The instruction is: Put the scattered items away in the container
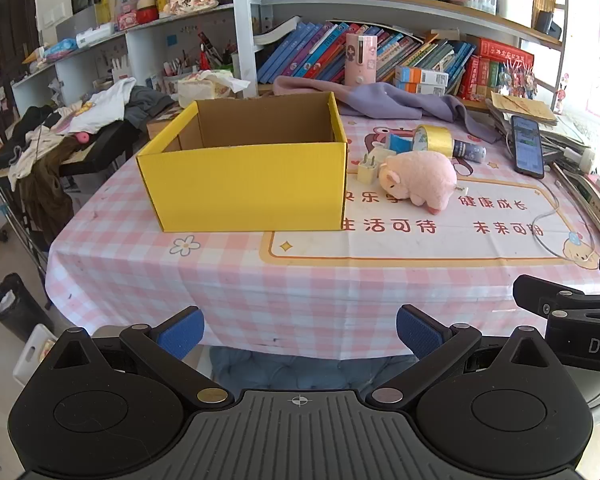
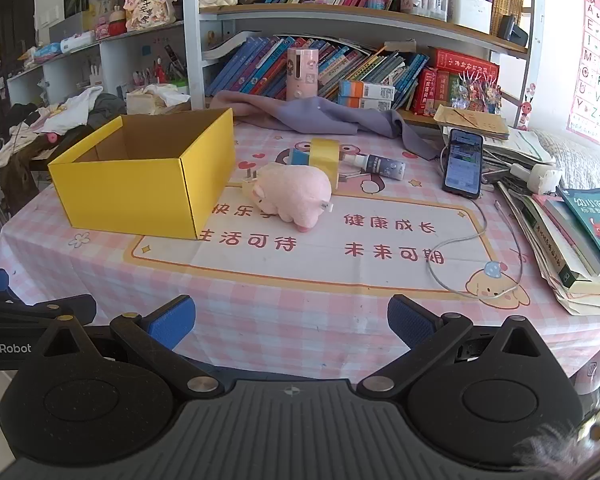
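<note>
- One yellow cardboard box (image 1: 244, 184) stands open-topped on your pink checked tablecloth (image 1: 300, 288), left of the printed panel; what you can see of its brown inside is bare, though the near wall hides the floor, so you cannot be sure nothing lies flat there.
- Just right of the box, a pink plush pig (image 1: 418, 178) lies on its side, apart from the box wall.
- A white charger plug (image 1: 370, 168) sits between the pig and the box, touching the pig's head end.
- Behind the pig, a roll of yellow tape (image 1: 434, 140) stands on edge, with a small blue-and-white item (image 1: 398, 144) beside it and a dark bottle (image 1: 470, 150) lying flat on its right.
- Further right, a phone (image 2: 463, 164) rests with its screen lit, a white cable (image 2: 460, 248) trailing from it.
- Your left gripper (image 1: 300, 336) hovers at the table's near edge, jaws spread wide with nothing between them.
- Your right gripper (image 2: 291, 326) does likewise, released and empty, well apart from every item.
</note>
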`<state>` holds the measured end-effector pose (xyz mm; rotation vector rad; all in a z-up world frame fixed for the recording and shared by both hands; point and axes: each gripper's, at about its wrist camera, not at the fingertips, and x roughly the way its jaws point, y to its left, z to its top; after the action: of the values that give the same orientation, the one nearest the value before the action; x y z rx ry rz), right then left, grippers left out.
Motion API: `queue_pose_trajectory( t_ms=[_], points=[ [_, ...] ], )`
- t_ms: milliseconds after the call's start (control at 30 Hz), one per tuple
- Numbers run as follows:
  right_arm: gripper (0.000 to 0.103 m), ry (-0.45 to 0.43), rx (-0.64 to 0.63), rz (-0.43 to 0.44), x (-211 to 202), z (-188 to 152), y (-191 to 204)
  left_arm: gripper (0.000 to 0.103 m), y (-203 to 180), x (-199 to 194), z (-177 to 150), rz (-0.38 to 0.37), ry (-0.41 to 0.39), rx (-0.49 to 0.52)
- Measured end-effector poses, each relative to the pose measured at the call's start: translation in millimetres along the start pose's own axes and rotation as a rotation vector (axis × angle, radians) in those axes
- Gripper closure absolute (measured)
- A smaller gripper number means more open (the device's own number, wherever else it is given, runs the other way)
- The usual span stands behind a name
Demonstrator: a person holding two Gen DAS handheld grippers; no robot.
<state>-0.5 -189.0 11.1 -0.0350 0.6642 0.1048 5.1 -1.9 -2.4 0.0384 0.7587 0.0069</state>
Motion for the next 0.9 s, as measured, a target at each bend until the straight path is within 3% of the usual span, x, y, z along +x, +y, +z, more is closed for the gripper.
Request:
queue_pose_trajectory(
  t_ms=[900],
  points=[
    [0.0,0.008,0.003,-0.009,3.9,1.1,4.9,0.0,8.2,9.9,-1.1,-0.055,0.026,-0.001]
  ],
)
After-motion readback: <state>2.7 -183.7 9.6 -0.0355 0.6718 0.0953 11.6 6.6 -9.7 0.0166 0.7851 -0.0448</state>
